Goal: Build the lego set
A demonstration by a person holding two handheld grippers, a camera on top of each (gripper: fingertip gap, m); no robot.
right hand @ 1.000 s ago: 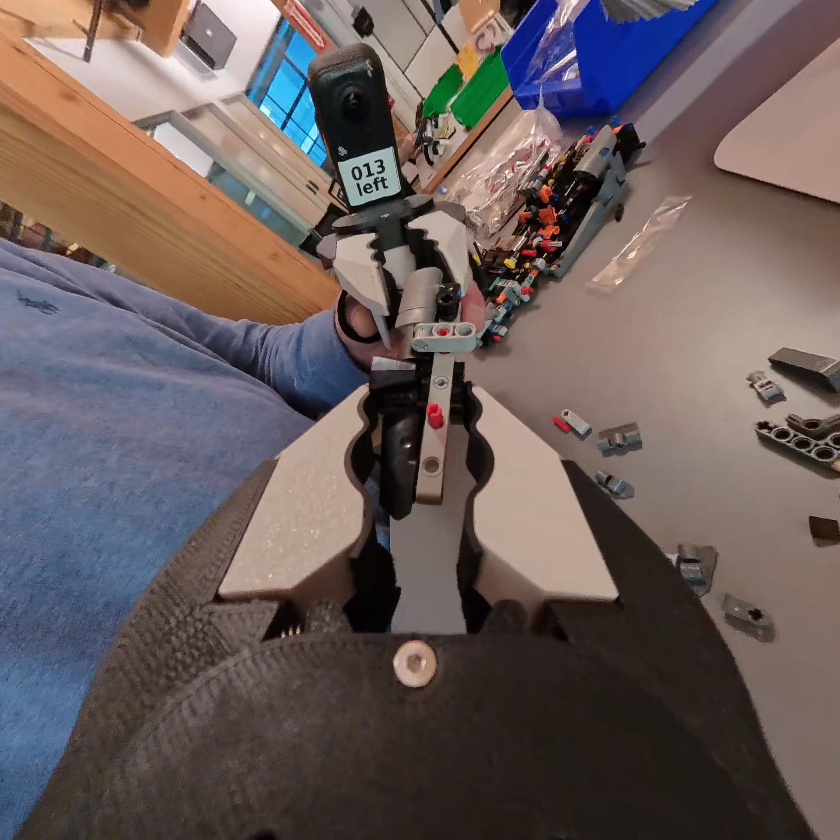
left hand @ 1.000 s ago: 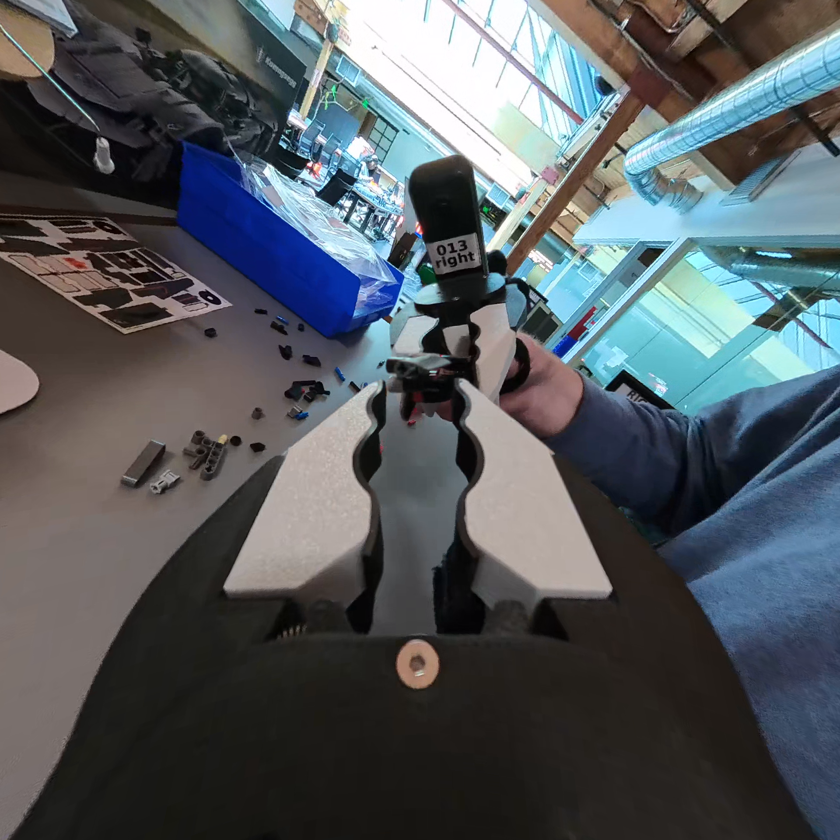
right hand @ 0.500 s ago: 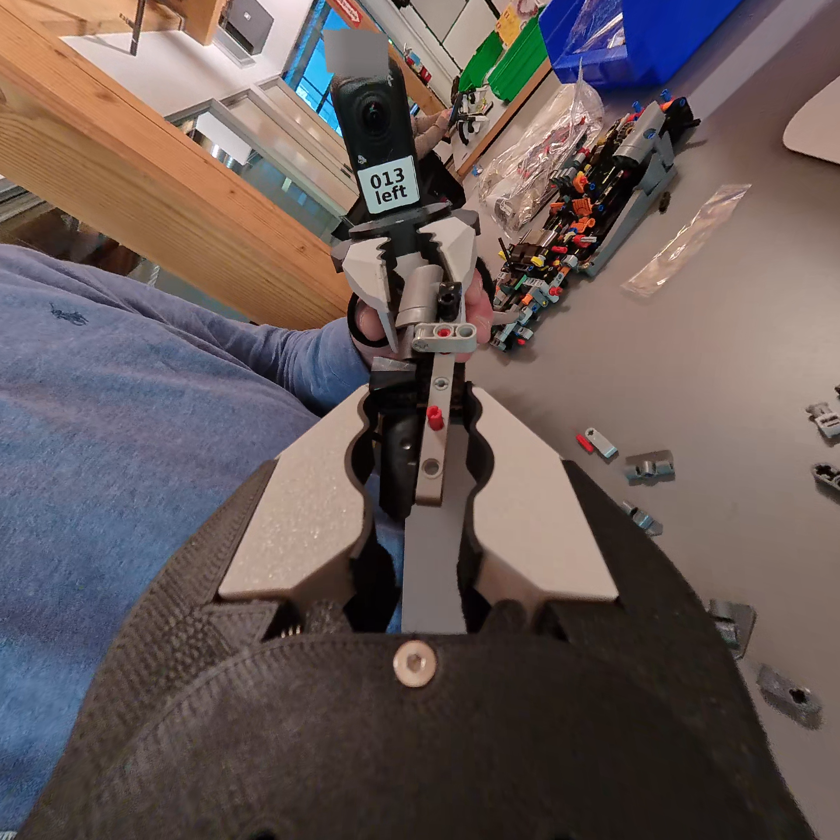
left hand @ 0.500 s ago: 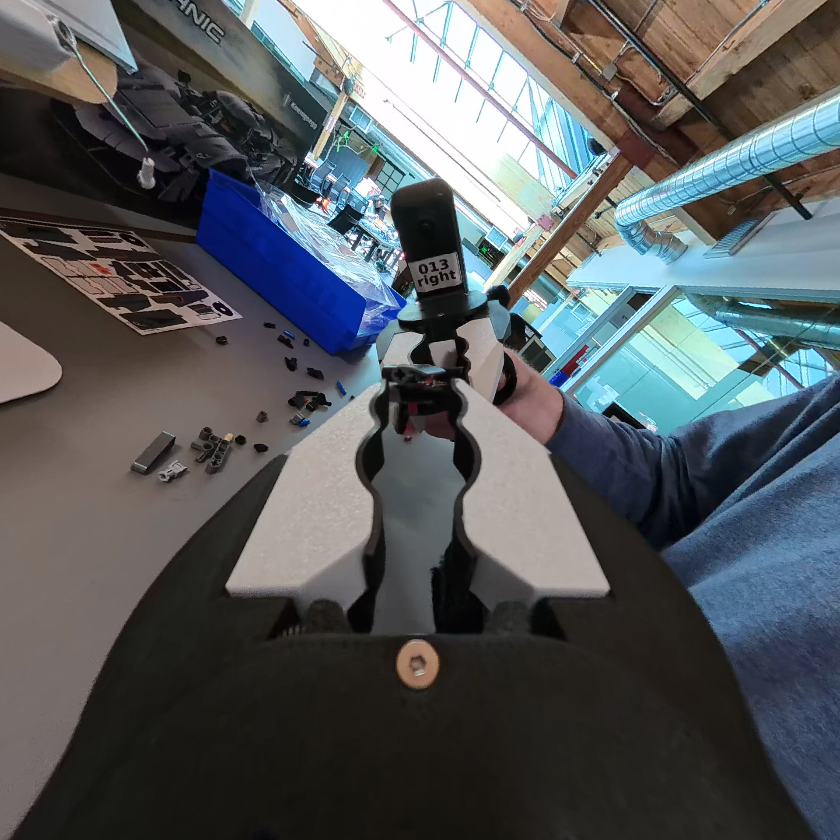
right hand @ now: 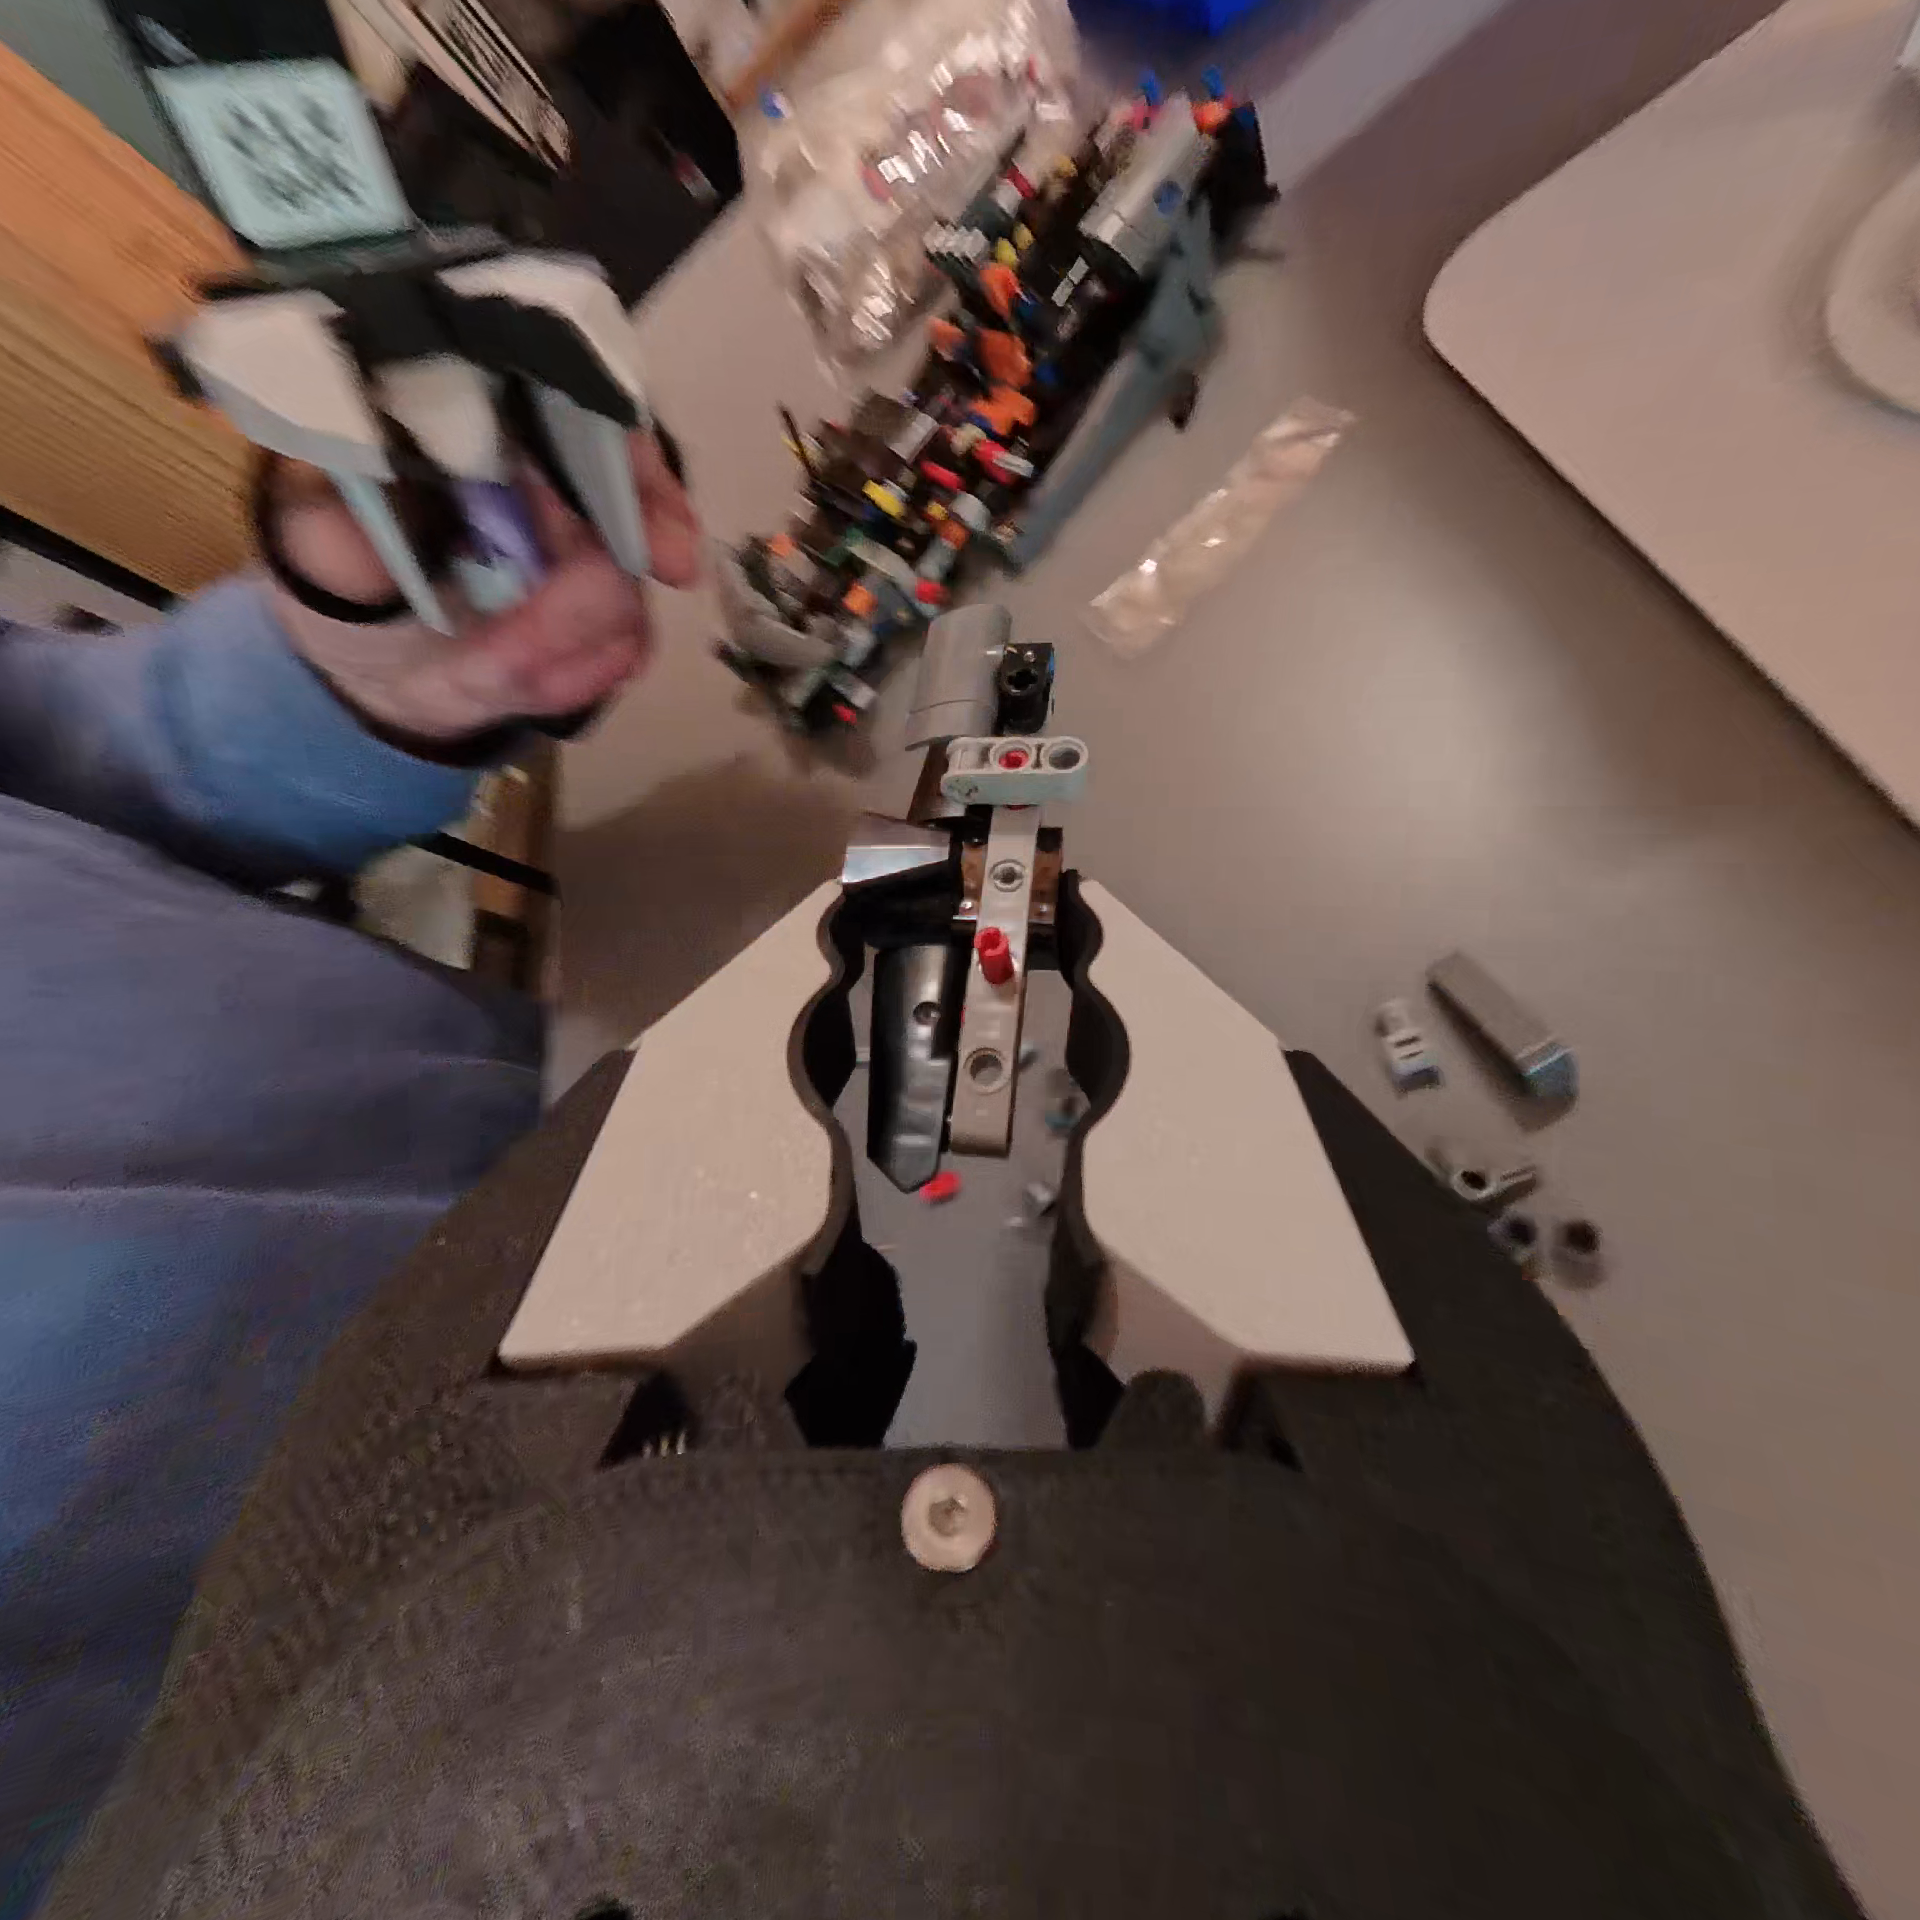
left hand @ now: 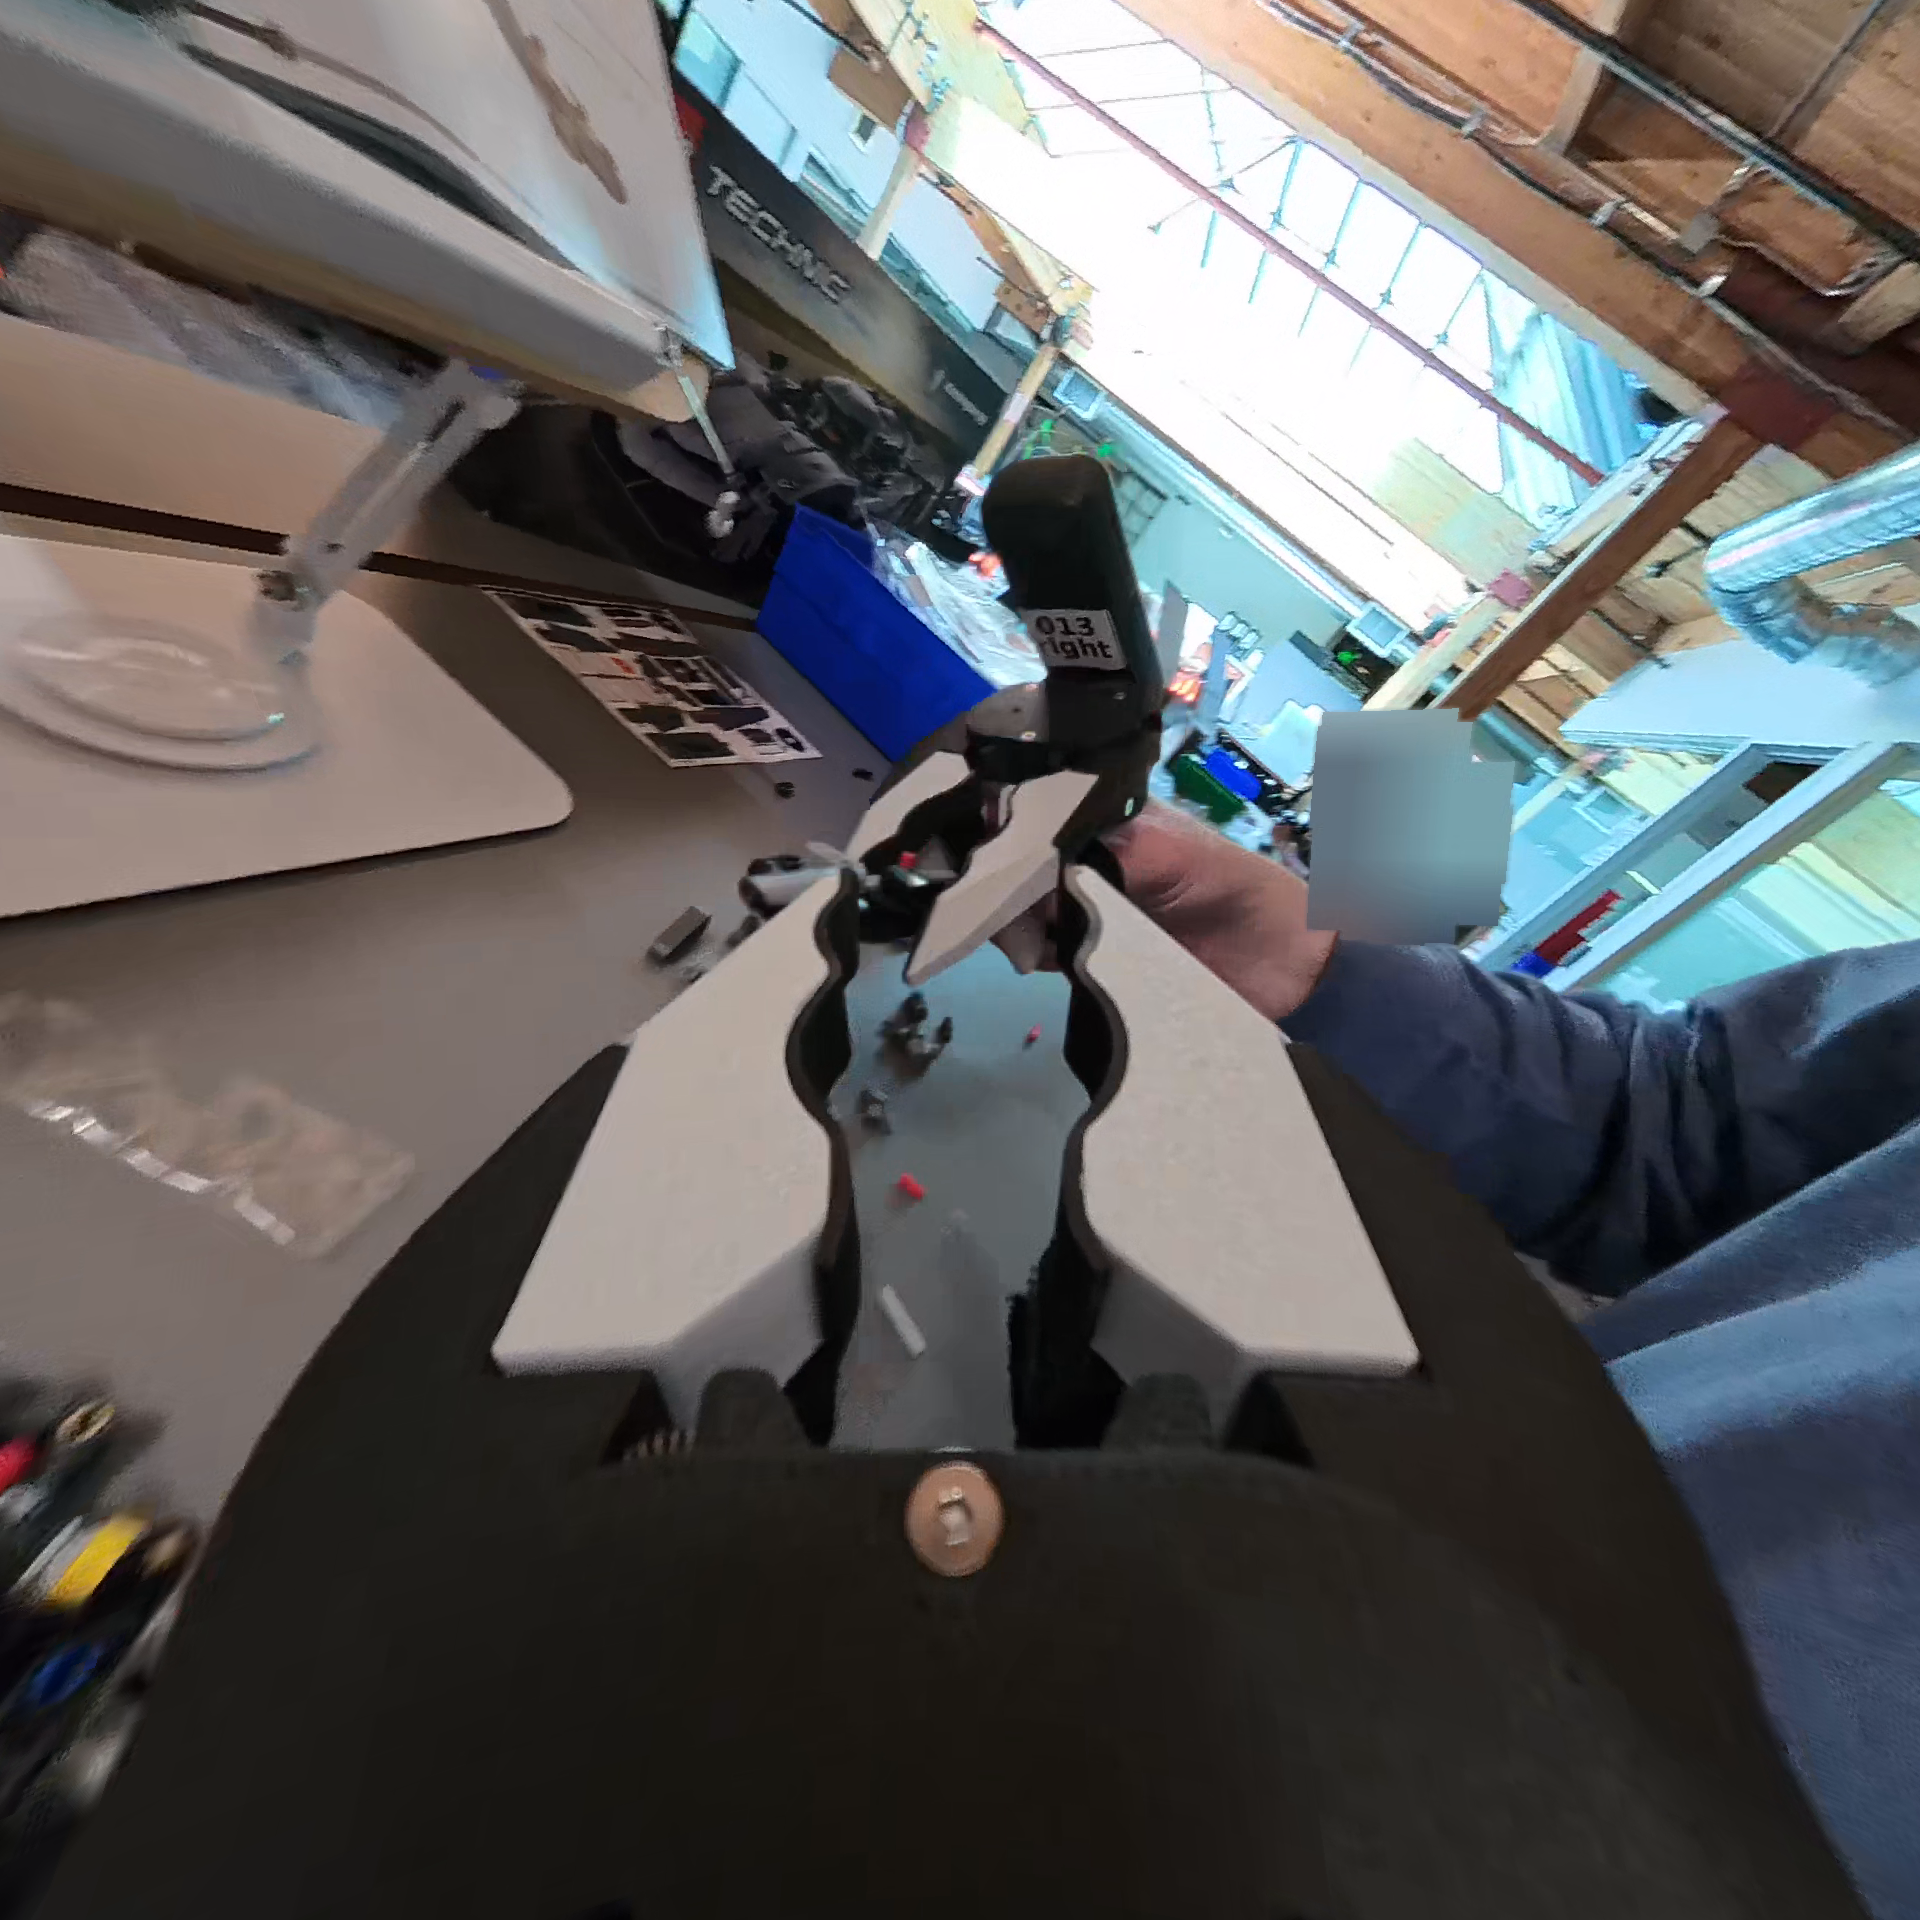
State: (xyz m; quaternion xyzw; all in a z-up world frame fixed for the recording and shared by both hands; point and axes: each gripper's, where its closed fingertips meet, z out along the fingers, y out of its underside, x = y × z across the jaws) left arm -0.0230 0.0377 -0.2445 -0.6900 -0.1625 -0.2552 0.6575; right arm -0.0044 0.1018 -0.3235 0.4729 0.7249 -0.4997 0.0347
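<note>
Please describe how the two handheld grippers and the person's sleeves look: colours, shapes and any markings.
Each gripper has two pale grey, speckled fingers with wavy black inner edges, on a rounded black textured body with one silver screw. The right gripper, seen from the left, carries a black camera with a white label. Both sleeves are blue. No cables show.

Grey worktop (left hand: pixel 312 997) with a pale rounded mat (left hand: pixel 343 769) carrying a white lamp stand (left hand: pixel 312 540). A blue bin (left hand: pixel 862 644) stands at the far edge. Overhead: exposed timber beams (left hand: pixel 1558 135), a skylight (left hand: pixel 1278 270) admitting daylight, and a silver ventilation duct (left hand: pixel 1818 571). Glass partitions (left hand: pixel 1745 862) lie to the right.
</note>
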